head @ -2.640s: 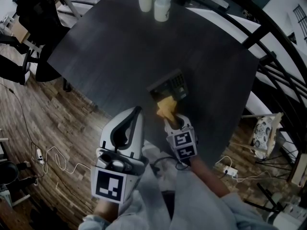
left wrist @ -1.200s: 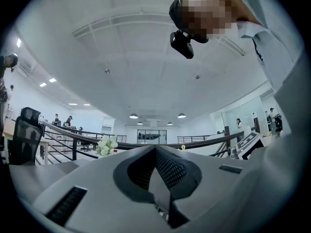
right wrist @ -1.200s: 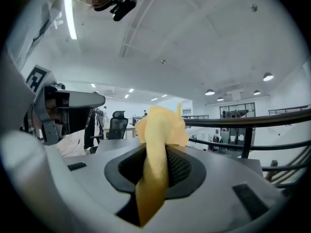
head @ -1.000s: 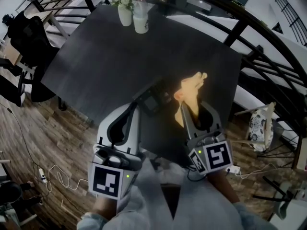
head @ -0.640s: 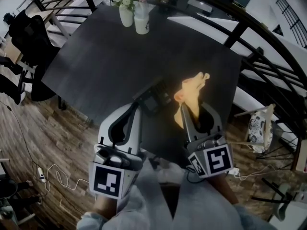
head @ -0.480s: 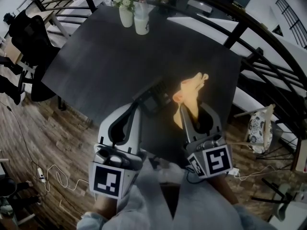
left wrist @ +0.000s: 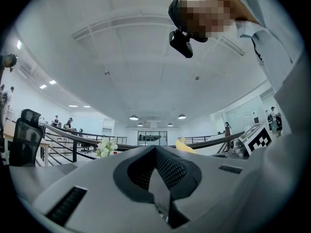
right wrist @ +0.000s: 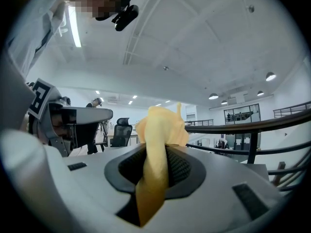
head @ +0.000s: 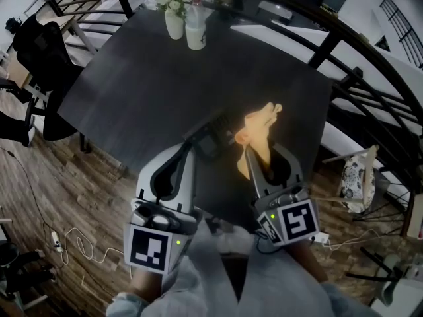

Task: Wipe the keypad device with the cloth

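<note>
The dark keypad device [head: 210,137] lies near the front edge of the black table [head: 165,71], partly hidden behind my left gripper [head: 188,152]. That gripper is shut with nothing in it and points upward [left wrist: 156,171]. My right gripper [head: 250,154] is shut on the yellow cloth [head: 258,129], which sticks up out of its jaws [right wrist: 158,130], raised above the table to the right of the device. In the right gripper view the cloth [right wrist: 154,178] also hangs down between the jaws.
A white vase with flowers [head: 173,18] and a white bottle [head: 194,28] stand at the table's far edge. A black office chair [head: 39,38] is at the left. Dark railings [head: 370,65] run at the right. Cables [head: 73,243] lie on the wooden floor.
The right gripper lifted the cloth off the keypad device and moved right and up; over the last second it has drifted slightly left. The left gripper has stayed put.
</note>
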